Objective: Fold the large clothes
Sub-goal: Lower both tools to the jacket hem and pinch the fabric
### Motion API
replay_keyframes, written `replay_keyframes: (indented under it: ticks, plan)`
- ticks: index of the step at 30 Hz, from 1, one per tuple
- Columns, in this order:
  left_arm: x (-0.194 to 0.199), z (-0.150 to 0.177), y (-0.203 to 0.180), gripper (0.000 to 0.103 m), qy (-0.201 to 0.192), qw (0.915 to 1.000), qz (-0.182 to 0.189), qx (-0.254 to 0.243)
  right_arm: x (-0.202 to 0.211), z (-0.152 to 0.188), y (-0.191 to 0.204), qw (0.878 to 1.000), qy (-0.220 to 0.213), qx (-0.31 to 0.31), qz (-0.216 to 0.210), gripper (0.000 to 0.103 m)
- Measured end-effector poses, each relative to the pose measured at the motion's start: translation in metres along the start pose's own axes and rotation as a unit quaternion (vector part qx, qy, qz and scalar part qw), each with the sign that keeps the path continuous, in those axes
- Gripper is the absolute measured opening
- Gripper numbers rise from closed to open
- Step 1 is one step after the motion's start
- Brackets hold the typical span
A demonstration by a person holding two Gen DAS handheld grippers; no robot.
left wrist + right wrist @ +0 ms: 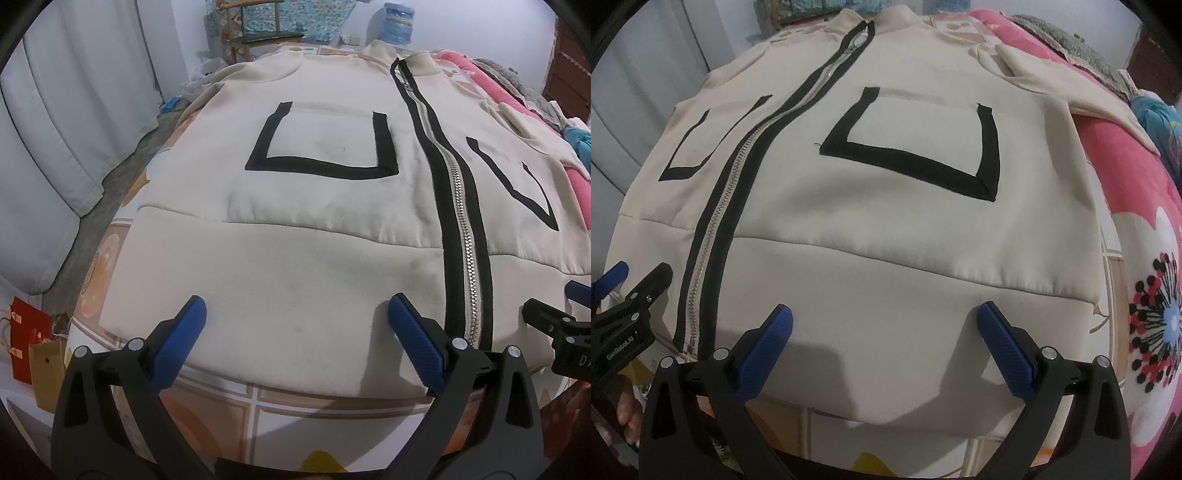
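A cream zip-up jacket (295, 266) lies flat, front up, on a patterned bed sheet (295, 402). It has a black-edged metal zipper (463, 236) down the middle and a black-trimmed pocket on each side. My left gripper (295, 314) is open and empty, just above the jacket's hem, left of the zipper. My right gripper (884, 317) is open and empty above the hem on the right half of the jacket (886, 229). Each gripper shows at the edge of the other's view. The sleeve (1071, 77) on the right lies out over a pink blanket.
A pink flowered blanket (1145, 258) lies along the right of the bed. White curtains (66, 122) hang at the left. Red and brown paper bags (29, 343) stand on the floor at lower left. A wooden chair (266, 29) and a water bottle (399, 22) stand beyond the bed.
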State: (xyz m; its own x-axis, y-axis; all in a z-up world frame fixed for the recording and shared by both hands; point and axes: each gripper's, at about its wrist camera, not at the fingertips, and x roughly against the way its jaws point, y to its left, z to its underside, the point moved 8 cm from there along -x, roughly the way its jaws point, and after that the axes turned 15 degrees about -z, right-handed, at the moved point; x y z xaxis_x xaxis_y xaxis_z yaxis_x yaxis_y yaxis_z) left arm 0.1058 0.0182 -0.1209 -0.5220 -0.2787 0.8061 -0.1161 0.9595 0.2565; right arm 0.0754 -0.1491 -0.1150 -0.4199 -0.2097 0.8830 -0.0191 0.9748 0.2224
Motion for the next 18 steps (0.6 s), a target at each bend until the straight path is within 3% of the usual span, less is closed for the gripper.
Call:
replay_keyframes:
  ticks: [4,8,12,17,18]
  plan:
    - [0.002,0.0,0.002,0.096,-0.001,0.9999,0.016,-0.006,0.001,0.002,0.002,1.0,-0.02,0.014,-0.005,0.097]
    - [0.022,-0.007,0.024,0.096,-0.053,0.9977,0.037,0.022,0.005,0.006,0.001,0.999,-0.03,0.039,-0.02,0.097]
    - [0.036,-0.014,0.065,0.095,-0.102,0.9937,0.012,0.045,0.022,0.016,-0.011,0.998,-0.036,0.033,-0.032,0.097]
    - [0.028,-0.016,0.107,0.094,-0.104,0.9921,-0.024,0.066,0.052,0.025,-0.047,0.997,-0.065,0.008,-0.042,0.097]
    - [0.024,-0.016,0.111,0.089,-0.098,0.9924,-0.026,0.069,0.058,0.026,-0.056,0.997,-0.071,0.001,-0.042,0.097]
